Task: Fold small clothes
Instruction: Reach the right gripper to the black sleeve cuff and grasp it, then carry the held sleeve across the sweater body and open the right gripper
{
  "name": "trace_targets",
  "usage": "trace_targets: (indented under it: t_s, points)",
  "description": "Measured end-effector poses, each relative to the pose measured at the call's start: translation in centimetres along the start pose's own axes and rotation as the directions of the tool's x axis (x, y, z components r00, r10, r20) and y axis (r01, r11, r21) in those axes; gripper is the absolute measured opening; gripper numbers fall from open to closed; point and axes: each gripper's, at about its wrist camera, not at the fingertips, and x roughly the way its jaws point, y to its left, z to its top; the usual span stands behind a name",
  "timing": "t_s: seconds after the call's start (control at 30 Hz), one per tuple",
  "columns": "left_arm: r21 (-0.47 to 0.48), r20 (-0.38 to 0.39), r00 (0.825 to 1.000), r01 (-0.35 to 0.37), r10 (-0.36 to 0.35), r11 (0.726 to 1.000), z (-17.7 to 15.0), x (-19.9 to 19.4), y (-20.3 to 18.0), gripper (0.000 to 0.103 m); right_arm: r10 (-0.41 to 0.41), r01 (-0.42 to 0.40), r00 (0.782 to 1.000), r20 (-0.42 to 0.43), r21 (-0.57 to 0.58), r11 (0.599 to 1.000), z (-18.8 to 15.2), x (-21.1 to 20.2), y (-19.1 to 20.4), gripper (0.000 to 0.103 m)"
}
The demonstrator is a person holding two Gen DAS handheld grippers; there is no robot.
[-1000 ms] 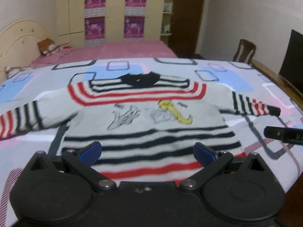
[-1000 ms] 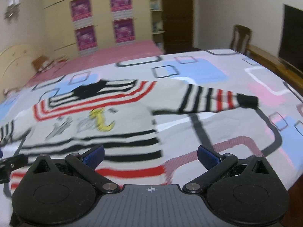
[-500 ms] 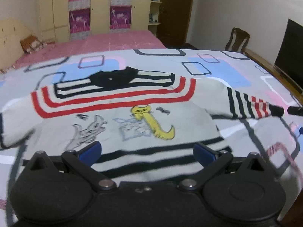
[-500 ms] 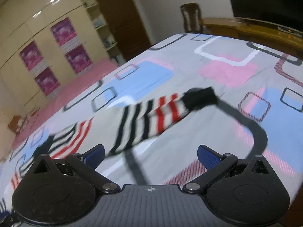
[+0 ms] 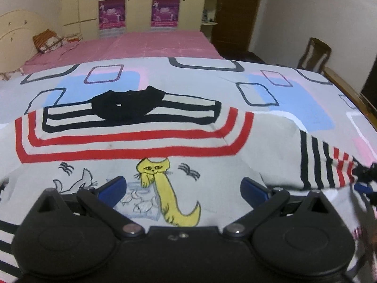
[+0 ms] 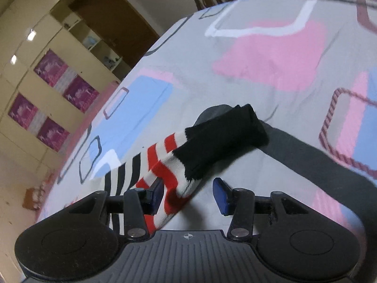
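A small striped sweater (image 5: 132,151) lies flat on the patterned bedsheet (image 5: 278,89), filling the centre of the left wrist view, its black collar (image 5: 124,105) toward the top of the frame and a yellow cat print (image 5: 165,188) low in the middle. The left gripper (image 5: 182,186) hovers over the chest of the sweater with its blue-padded fingers spread wide and nothing between them.

The sweater's sleeve (image 6: 150,165) runs off toward the right edge of that view, where it ends in a black cuff (image 6: 223,139). In the right wrist view the sleeve crosses the lower centre of the frame, the cuff pointing to the upper right. The right gripper (image 6: 188,193) has just been closing, its jaws half drawn in around the red-and-white striped end of the sleeve; the left pad touches the fabric, while the right pad stands clear of it.

A pink bed (image 5: 141,44) and a wardrobe with purple posters (image 5: 139,2) sit along the top.
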Motion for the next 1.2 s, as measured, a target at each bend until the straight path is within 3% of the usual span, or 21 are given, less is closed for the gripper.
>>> trace_targets:
  t_s: [0.1, 0.13, 0.17, 0.2, 0.3, 0.37, 0.43, 0.5, 0.57, 0.67, 0.83, 0.93, 1.0, 1.07, 1.1, 1.17, 1.2]
  points:
    - [-0.005, -0.011, 1.000, -0.023, 0.023, 1.000, 0.4, 0.4, 0.4, 0.103, 0.008, -0.008, 1.000, 0.030, 0.005, 1.000, 0.2, 0.1, -0.3, 0.047]
    - [-0.006, -0.012, 0.999, -0.031, 0.031, 1.000, 0.4, 0.5, 0.7, 0.103, 0.005, -0.005, 0.999, 0.039, 0.001, 1.000, 0.3, 0.0, -0.3, 0.041]
    - [-0.008, -0.014, 0.999, -0.048, 0.048, 0.999, 0.5, 0.5, 1.2, 0.103, -0.010, 0.010, 0.999, 0.047, -0.016, 1.000, 0.4, 0.0, -0.3, 0.020]
    - [-0.010, -0.020, 0.997, -0.079, 0.079, 0.997, 0.6, 0.6, 1.7, 0.103, -0.034, 0.036, 0.998, 0.046, -0.038, 0.999, 0.5, 0.4, -0.2, 0.013]
    - [-0.018, -0.076, 0.987, -0.142, 0.141, 0.990, 0.9, 1.0, 4.3, 0.103, -0.058, 0.061, 0.997, 0.044, -0.070, 0.996, 1.1, 0.8, 0.1, 0.013]
    - [-0.030, -0.103, 0.980, -0.175, 0.171, 0.984, 0.8, 1.1, 6.2, 0.103, -0.082, 0.092, 0.995, 0.064, -0.161, 0.983, 1.2, 1.1, 2.3, 0.009]
    - [-0.070, -0.082, 0.987, -0.143, 0.137, 0.987, 0.7, 0.3, 8.4, 0.102, -0.033, 0.055, 0.996, 0.082, -0.274, 0.960, 0.6, 0.7, 5.8, 0.009]
    - [-0.107, -0.062, 0.991, -0.123, 0.117, 0.987, 0.6, -0.3, 10.3, 0.096, 0.038, -0.010, 0.997, 0.063, -0.389, 0.921, -0.8, 0.4, 9.9, 0.009]
    - [-0.142, -0.042, 0.997, -0.068, 0.062, 0.988, 0.6, -0.6, 12.4, 0.082, 0.118, -0.100, 0.993, 0.006, -0.493, 0.864, -3.5, -0.1, 14.7, 0.009]
    - [-0.163, -0.030, 0.998, -0.057, 0.053, 0.985, 0.9, -0.4, 14.9, 0.082, 0.200, -0.236, 0.971, -0.127, -0.595, 0.768, -9.0, -0.1, 21.4, 0.009]
    - [-0.219, 0.008, 1.000, 0.009, -0.007, 0.976, 0.6, -1.3, 19.5, 0.086, 0.219, -0.371, 0.928, -0.301, -0.703, 0.607, -19.2, 0.7, 29.1, 0.009]
    - [-0.234, 0.016, 1.000, 0.019, -0.016, 0.972, 0.2, -1.8, 21.4, 0.088, 0.177, -0.415, 0.907, -0.382, -0.737, 0.534, -24.5, 1.6, 31.2, 0.009]
    - [-0.244, 0.012, 1.000, 0.031, -0.029, 0.969, 0.0, -1.8, 22.6, 0.089, 0.136, -0.428, 0.896, -0.422, -0.741, 0.518, -26.8, 3.4, 32.1, 0.009]
    - [-0.242, 0.010, 0.999, 0.048, -0.047, 0.969, -0.3, -1.7, 23.2, 0.089, 0.129, -0.402, 0.911, -0.392, -0.771, 0.494, -28.0, 3.8, 32.3, 0.010]
    - [-0.238, 0.011, 0.998, 0.060, -0.059, 0.969, -0.3, -1.5, 23.3, 0.090, 0.127, -0.389, 0.917, -0.379, -0.775, 0.498, -27.9, 3.9, 32.2, 0.014]
    - [-0.228, 0.017, 0.996, 0.089, -0.087, 0.970, -0.3, -0.9, 23.1, 0.092, 0.144, -0.410, 0.907, -0.395, -0.757, 0.509, -27.9, 3.2, 31.8, 0.067]
    - [-0.225, 0.014, 0.994, 0.106, -0.105, 0.969, -0.3, -0.6, 22.8, 0.092, 0.156, -0.396, 0.916, -0.371, -0.766, 0.506, -27.8, 2.3, 31.5, 0.076]
